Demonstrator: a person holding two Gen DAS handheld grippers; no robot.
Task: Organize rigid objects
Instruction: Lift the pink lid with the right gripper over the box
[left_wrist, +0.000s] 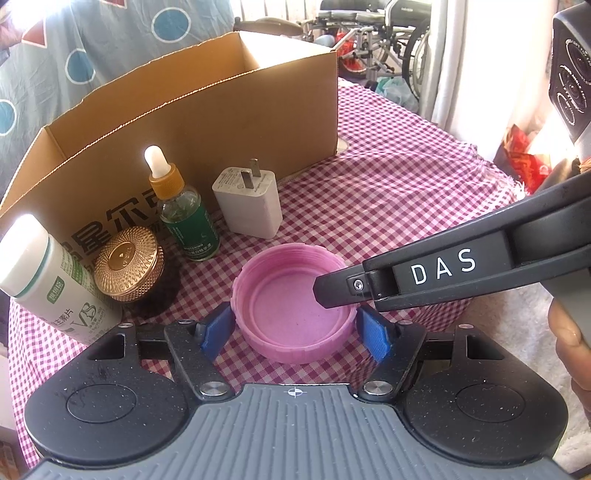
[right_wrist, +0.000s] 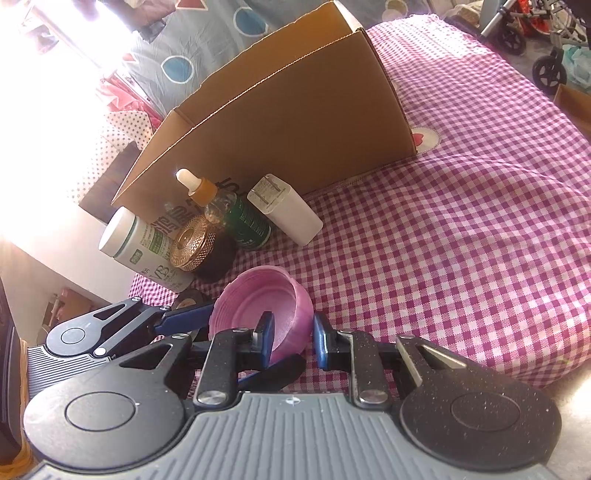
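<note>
A pink screw lid lies open side up on the checked cloth. My left gripper has a blue pad against each side of it. My right gripper comes in from the right and pinches the lid's right wall, one finger inside and one outside. In the right wrist view the pink lid has its wall between the pads of the right gripper. Behind the lid stand a dropper bottle, a white charger, a gold-lidded jar and a white bottle.
An open cardboard box stands behind the row of objects, its front wall toward me. The checked cloth ends at a frayed edge on the right. A wheelchair stands beyond the table. A person's hand shows at the right edge.
</note>
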